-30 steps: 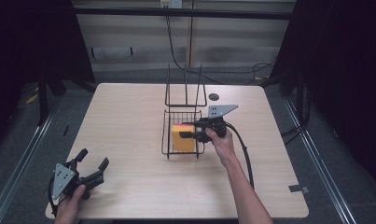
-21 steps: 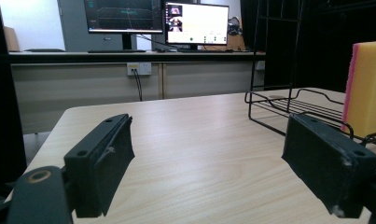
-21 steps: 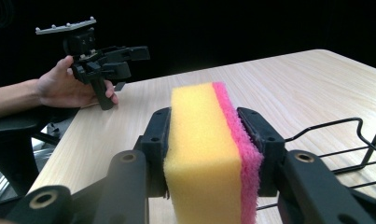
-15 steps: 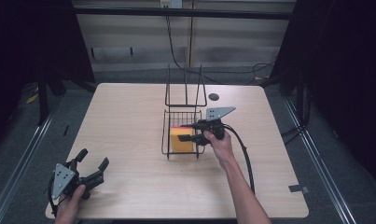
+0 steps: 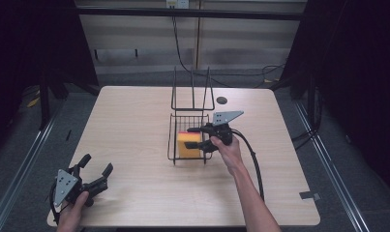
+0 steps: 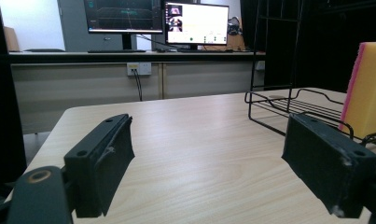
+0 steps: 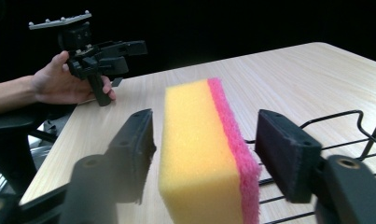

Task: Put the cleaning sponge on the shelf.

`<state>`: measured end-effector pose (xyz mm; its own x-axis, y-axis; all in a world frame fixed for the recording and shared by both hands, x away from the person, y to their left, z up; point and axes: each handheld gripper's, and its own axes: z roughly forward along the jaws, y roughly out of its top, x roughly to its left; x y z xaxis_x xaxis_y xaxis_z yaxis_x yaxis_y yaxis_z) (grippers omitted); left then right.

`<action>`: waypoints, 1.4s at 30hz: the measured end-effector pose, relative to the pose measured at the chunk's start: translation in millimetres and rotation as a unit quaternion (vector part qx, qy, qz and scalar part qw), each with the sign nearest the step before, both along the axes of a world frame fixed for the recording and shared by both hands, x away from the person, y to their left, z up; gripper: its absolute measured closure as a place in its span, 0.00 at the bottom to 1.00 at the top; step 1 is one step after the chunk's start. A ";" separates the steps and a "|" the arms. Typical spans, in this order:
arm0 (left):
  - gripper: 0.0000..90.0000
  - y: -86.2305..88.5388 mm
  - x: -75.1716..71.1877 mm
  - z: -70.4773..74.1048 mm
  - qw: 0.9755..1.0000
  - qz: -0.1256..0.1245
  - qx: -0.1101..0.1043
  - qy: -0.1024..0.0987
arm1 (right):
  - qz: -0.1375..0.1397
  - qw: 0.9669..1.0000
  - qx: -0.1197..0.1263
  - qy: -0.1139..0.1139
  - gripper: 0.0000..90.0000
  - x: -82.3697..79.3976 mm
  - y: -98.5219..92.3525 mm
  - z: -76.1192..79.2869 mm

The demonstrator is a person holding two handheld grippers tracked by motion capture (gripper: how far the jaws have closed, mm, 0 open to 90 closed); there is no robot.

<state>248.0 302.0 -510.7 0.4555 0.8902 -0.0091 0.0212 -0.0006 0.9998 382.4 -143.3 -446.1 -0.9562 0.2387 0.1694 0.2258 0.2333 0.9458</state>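
Note:
A yellow sponge with a pink scouring side (image 5: 188, 145) stands on edge in the black wire basket (image 5: 171, 137) at mid-table. My right gripper (image 5: 192, 137) reaches in from the right and straddles it. In the right gripper view the sponge (image 7: 204, 149) sits between the two pads with a gap on each side. These jaws have just been opening, and the gripper (image 7: 205, 122) is open around the sponge. My left gripper (image 5: 97, 164) rests near the table's front left corner, open and empty. From it, the sponge (image 6: 367, 88) shows at the far right.
The basket's tall wire back (image 5: 192, 92) rises behind the sponge. A small dark disc (image 5: 222, 100) lies on the table beyond it. Bare wood (image 5: 134, 125) stretches between the left gripper and the basket. The right gripper's cable (image 5: 253, 164) trails toward the front edge.
The right gripper's jaws have spread apart and let go of the sponge, which stays standing in the basket. Neither hand has shifted.

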 end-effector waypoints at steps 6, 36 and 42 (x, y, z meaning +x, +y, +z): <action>0.17 0.0 0.0 0.0 1.000 0.000 0.000 0.000 | -0.027 1.000 0.002 0.000 0.25 -1.0 -0.2 0.8; 0.17 0.0 0.0 0.0 1.000 0.000 0.000 0.000 | -0.096 0.995 0.012 -0.017 0.15 -26.7 -24.6 20.9; 0.17 0.0 0.0 0.0 1.000 0.000 0.000 0.000 | -0.107 0.994 0.013 -0.022 0.16 -35.9 -32.7 19.6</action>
<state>248.0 301.9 -510.7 0.4554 0.8902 -0.0094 0.0213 -0.0004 0.9998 346.5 -175.9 -426.5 -0.8902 0.4343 0.1378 0.2264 0.1591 0.9609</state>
